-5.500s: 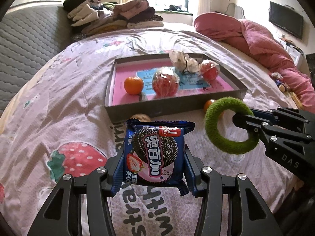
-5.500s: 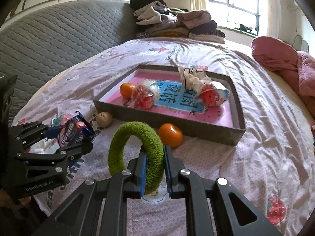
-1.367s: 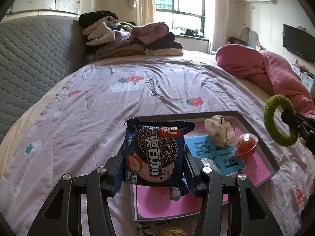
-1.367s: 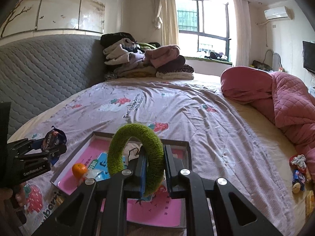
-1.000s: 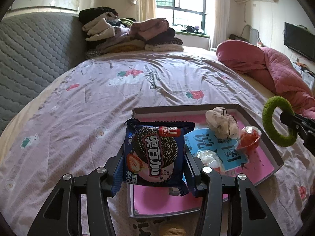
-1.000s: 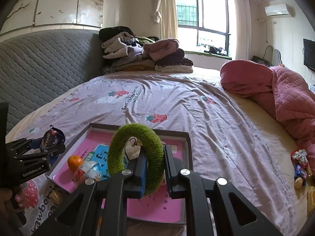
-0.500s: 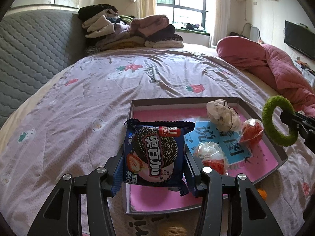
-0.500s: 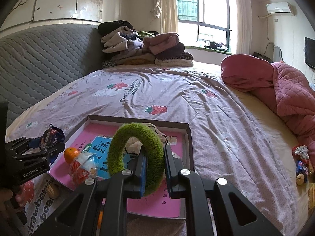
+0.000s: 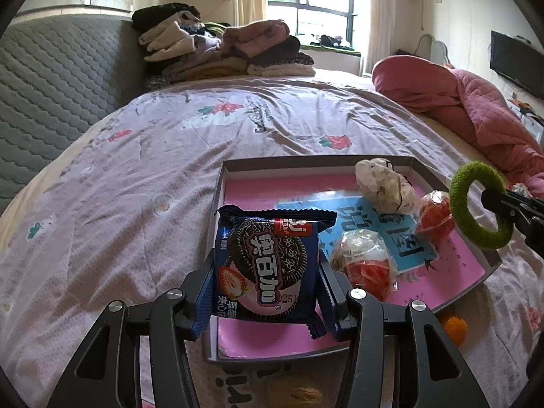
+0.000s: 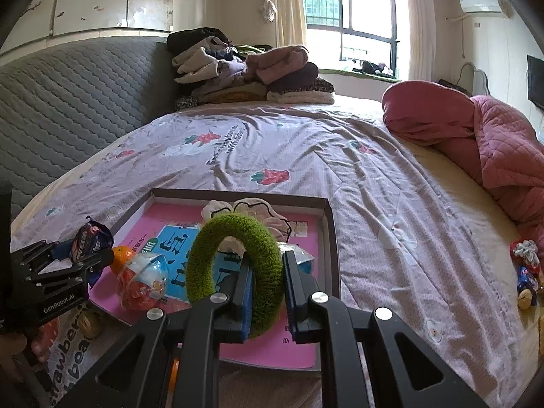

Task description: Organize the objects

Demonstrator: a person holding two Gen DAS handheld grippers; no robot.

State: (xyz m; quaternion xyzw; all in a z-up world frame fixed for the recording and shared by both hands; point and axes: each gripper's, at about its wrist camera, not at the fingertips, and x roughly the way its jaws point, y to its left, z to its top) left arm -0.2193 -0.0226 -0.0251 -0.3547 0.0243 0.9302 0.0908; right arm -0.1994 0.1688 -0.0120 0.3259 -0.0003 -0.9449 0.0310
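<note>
A blue cookie packet [image 9: 268, 268] is clamped upright between the jaws of the left gripper [image 9: 268, 292] and is held above the near left part of a shallow grey tray [image 9: 299, 163] with a pink lining, which rests on a strawberry-print bedsheet [image 9: 136, 176]. A fuzzy green ring [image 10: 234, 272] is pinched at its lower edge by the closed jaws of the right gripper [image 10: 267, 292] and is held on edge over the near side of the tray. Inside the tray are seen a crumpled cream cloth [image 9: 384, 187] near the far right corner, two red snacks in clear wrappers [image 9: 365, 265] on the blue label, and, in the right wrist view, an orange [image 10: 120, 256] at the left edge. A second orange [image 9: 454, 329] lies on the sheet just outside the tray's near right wall. Folded clothes [image 9: 221, 51] are stacked at the grey quilted headboard [image 9: 51, 78], and a pink quilt [image 9: 476, 112] is heaped at the right.
</note>
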